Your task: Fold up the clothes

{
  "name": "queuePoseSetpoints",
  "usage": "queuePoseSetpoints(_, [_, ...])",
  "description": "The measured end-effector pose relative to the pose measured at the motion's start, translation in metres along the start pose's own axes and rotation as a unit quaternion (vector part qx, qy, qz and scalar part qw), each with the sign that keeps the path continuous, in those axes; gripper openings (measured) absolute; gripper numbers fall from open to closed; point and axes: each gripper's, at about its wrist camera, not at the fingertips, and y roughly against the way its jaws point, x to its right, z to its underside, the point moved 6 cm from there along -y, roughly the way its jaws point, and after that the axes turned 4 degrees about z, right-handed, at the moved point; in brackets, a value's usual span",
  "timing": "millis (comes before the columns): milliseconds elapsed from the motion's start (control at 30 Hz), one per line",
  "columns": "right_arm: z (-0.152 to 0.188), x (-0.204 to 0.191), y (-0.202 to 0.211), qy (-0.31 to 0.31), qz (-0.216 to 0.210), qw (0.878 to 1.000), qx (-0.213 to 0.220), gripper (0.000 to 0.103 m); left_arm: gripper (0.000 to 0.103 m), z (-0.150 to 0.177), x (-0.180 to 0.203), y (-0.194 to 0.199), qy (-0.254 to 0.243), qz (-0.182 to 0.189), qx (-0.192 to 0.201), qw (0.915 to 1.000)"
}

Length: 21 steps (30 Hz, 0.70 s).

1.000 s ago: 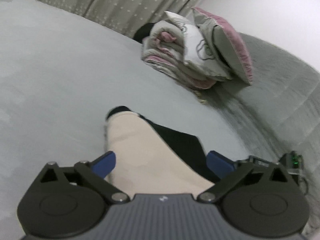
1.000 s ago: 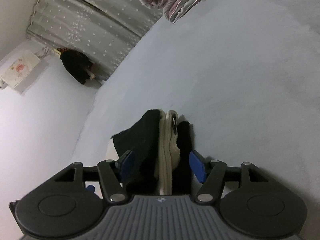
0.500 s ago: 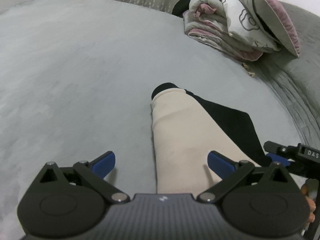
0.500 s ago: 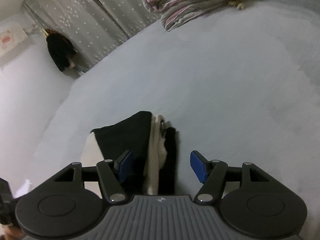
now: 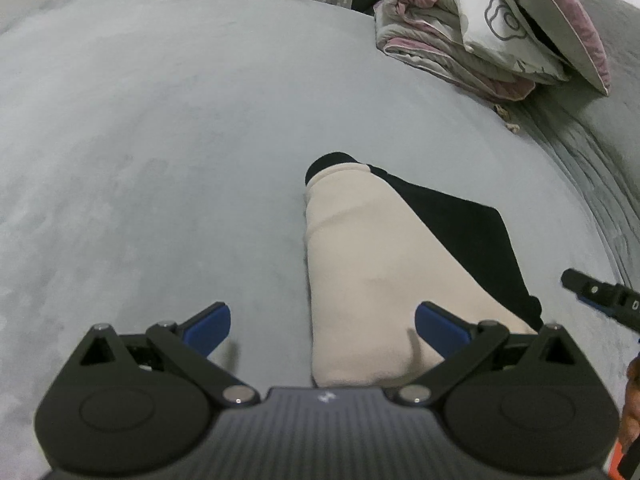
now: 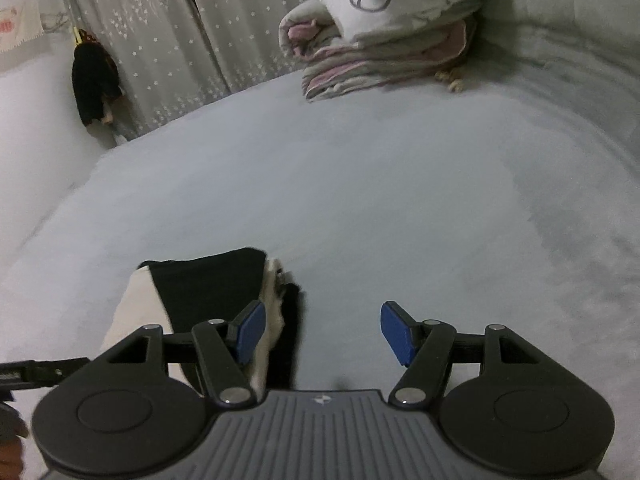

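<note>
A folded cream and black garment [image 5: 372,264] lies flat on the grey bed [image 5: 160,160]. My left gripper [image 5: 322,328] hovers open over its near end. The cream part sits between the blue pads without touching them. In the right wrist view the same garment [image 6: 208,292] lies at the lower left. My right gripper [image 6: 323,330] stands open beside it, the left pad [image 6: 250,330] over the garment's edge and bare bed between the jaws. The right gripper's tip [image 5: 600,296] shows at the right edge of the left wrist view.
A stack of folded quilts with a pillow [image 5: 480,40] sits at the far end of the bed [image 6: 380,40]. Star-patterned curtains [image 6: 160,40] and a dark hanging item [image 6: 94,84] are behind. A person's hand [image 5: 632,400] shows at the right edge.
The right gripper has lifted, rolled and shifted right, so the garment that was between its jaws now lies to its left. The left view has swung, leaving the garment further right.
</note>
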Motion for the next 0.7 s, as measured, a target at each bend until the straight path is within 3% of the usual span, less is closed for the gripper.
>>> queuePoseSetpoints(100, [-0.002, 0.006, 0.010, -0.001, -0.008, 1.000, 0.012, 0.065, 0.103, 0.001, 0.001, 0.001, 0.003, 0.002, -0.016, 0.9999])
queuePoseSetpoints(233, [-0.004, 0.011, 0.013, -0.013, -0.052, 0.998, 0.017, 0.070, 0.103, 0.002, -0.001, 0.000, 0.014, 0.018, -0.035, 0.9991])
queuePoseSetpoints(500, [0.006, 0.006, -0.030, -0.066, -0.170, 0.982, -0.052, 0.071, 0.103, -0.008, -0.019, -0.014, 0.068, 0.078, -0.042, 0.9938])
queuePoseSetpoints(600, [0.013, 0.005, -0.048, -0.081, -0.169, 0.979, -0.080, 0.071, 0.101, -0.010, -0.026, -0.025, 0.095, 0.113, -0.039, 0.9882])
queuePoseSetpoints(700, [0.019, 0.005, -0.065, -0.088, -0.157, 0.978, -0.103, 0.071, 0.093, -0.008, -0.032, -0.039, 0.119, 0.150, -0.035, 0.9809])
